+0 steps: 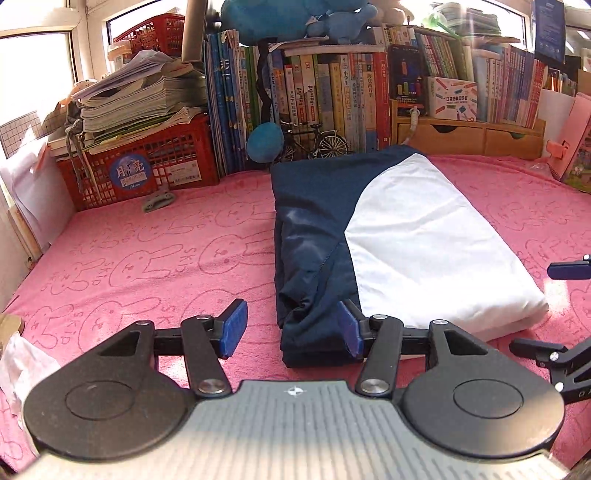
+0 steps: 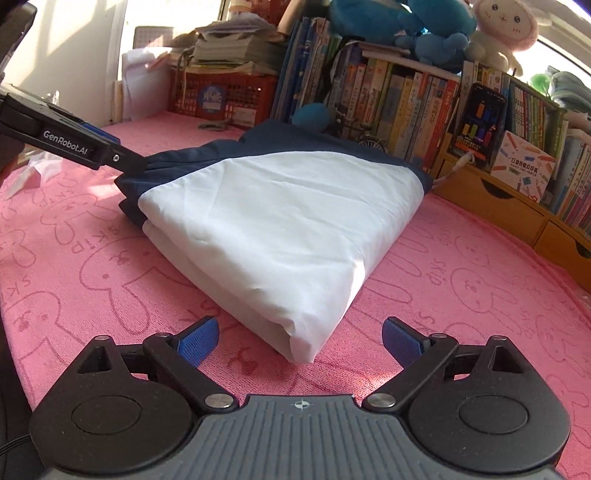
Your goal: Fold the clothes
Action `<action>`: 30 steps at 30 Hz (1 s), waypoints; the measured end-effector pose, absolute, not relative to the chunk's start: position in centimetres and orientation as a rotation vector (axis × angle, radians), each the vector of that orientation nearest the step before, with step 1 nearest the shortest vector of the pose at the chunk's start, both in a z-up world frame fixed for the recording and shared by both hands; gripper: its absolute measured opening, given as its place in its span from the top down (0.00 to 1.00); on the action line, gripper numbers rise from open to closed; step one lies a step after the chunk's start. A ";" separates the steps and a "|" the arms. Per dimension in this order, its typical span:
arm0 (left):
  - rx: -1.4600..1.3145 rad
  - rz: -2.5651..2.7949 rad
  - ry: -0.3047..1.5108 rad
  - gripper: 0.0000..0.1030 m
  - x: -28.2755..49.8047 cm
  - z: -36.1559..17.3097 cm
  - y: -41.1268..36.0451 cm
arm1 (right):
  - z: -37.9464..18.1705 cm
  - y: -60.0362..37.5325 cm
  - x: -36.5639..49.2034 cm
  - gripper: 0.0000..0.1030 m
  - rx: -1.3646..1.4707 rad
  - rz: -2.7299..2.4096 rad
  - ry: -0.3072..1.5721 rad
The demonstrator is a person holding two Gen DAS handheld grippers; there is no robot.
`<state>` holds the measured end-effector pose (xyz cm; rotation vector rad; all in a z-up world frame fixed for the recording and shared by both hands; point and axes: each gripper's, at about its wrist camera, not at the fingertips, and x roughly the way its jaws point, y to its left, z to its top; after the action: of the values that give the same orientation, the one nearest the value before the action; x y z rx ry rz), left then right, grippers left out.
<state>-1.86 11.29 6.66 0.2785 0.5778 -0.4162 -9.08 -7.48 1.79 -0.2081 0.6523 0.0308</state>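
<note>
A folded garment [image 1: 424, 240], navy on one side and white on the other, lies on the pink rabbit-print towel [image 1: 147, 258]. My left gripper [image 1: 293, 326] is open at its near navy corner: the right pad touches the cloth and the left pad stands clear of it. In the right wrist view the same garment [image 2: 277, 221] shows its white side. My right gripper [image 2: 300, 338] is wide open, with the white corner lying between its pads and touching neither. A left gripper finger [image 2: 122, 160] rests at the navy corner. A right gripper finger [image 1: 567, 270] shows at the right edge.
Behind the towel stand a red crate [image 1: 147, 166] stacked with papers, rows of books [image 1: 332, 99], a model bicycle [image 1: 317, 144] and wooden drawers [image 1: 461, 136]. Plush toys [image 2: 502, 29] sit on top of the shelf. Bare pink towel [image 2: 461, 295] lies on both sides of the garment.
</note>
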 end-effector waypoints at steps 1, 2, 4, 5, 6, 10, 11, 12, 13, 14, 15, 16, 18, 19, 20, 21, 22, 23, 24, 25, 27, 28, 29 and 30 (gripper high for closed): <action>0.295 -0.424 0.560 0.48 -2.5 6.5 11.1 | 1.8 -7.7 -9.3 0.07 -0.205 0.005 0.648; 0.290 -0.440 0.526 0.48 -3.3 6.1 10.9 | 1.7 -7.9 -9.4 0.08 -0.199 -0.023 0.644; 0.270 -0.475 0.454 0.48 -5.0 5.2 10.7 | 1.6 -8.4 -9.8 0.11 -0.177 -0.065 0.642; 0.296 -0.503 0.439 0.48 -5.6 4.7 10.1 | 1.5 -8.6 -9.9 0.15 -0.153 -0.079 0.645; 0.328 -0.533 0.427 0.48 -6.1 4.2 9.5 | 1.5 -8.7 -9.9 0.18 -0.131 -0.083 0.645; 0.402 -0.573 0.369 0.48 -6.8 3.3 7.1 | 1.3 -8.7 -9.6 0.25 -0.059 -0.079 0.642; 0.414 -0.583 0.348 0.48 -6.9 3.3 6.7 | 1.3 -8.6 -9.6 0.25 -0.048 -0.076 0.637; 0.449 -0.586 0.320 0.47 -6.9 3.1 6.1 | 1.3 -8.3 -9.4 0.25 -0.044 -0.075 0.628; 0.488 -0.588 0.291 0.44 -6.9 2.9 5.5 | 1.3 -8.1 -9.2 0.26 -0.041 -0.074 0.620; 0.526 -0.589 0.262 0.43 -6.8 2.7 4.8 | 1.3 -7.9 -9.1 0.28 -0.038 -0.074 0.613; 0.581 -0.590 0.247 0.43 -6.6 2.2 4.2 | 1.2 -7.7 -8.8 0.33 -0.034 -0.076 0.609; 0.622 -0.594 0.244 0.42 -6.4 1.7 4.0 | 1.2 -7.5 -8.6 0.38 -0.029 -0.078 0.606; 0.679 -0.581 0.274 0.46 -5.6 0.8 4.2 | 1.2 -7.3 -8.3 0.58 -0.030 -0.094 0.603; 0.684 -0.573 0.292 0.49 -5.1 0.5 4.9 | 1.2 -7.3 -8.3 0.61 -0.034 -0.106 0.598; 0.684 -0.540 0.307 0.55 -4.5 0.3 6.0 | 1.3 -7.4 -8.3 0.62 -0.040 -0.114 0.595; 0.684 -0.502 0.321 0.56 -3.9 0.0 7.1 | 1.3 -7.5 -8.5 0.62 -0.047 -0.116 0.592; 0.670 -0.476 0.330 0.57 -3.3 -0.2 8.3 | 1.3 -7.5 -8.7 0.62 -0.055 -0.117 0.589; 0.655 -0.434 0.359 0.57 -2.5 -0.2 9.4 | 1.2 -7.6 -8.9 0.62 -0.063 -0.118 0.586; 0.612 -0.431 0.380 0.56 -1.9 -0.1 10.7 | 1.2 -7.6 -9.0 0.62 -0.071 -0.118 0.583; 0.569 -0.429 0.409 0.56 -1.7 0.3 11.4 | 1.1 -7.4 -9.1 0.62 -0.079 -0.118 0.579; 0.486 -0.420 0.469 0.56 -1.3 1.1 12.6 | 1.0 -7.1 -9.1 0.62 -0.095 -0.123 0.575; 0.444 -0.402 0.499 0.56 -1.4 1.5 12.8 | 0.9 -6.8 -9.0 0.62 -0.104 -0.127 0.572; 0.356 -0.387 0.548 0.58 -1.7 2.2 13.0 | 0.8 -6.7 -9.0 0.63 -0.107 -0.130 0.572; 0.228 -0.409 0.602 0.58 -2.2 2.9 13.3 | 0.8 -6.8 -9.0 0.65 -0.100 -0.131 0.571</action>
<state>-2.16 13.31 2.92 0.2279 0.6023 -0.4093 -8.97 -6.80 0.85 -0.0998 0.5710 -0.1312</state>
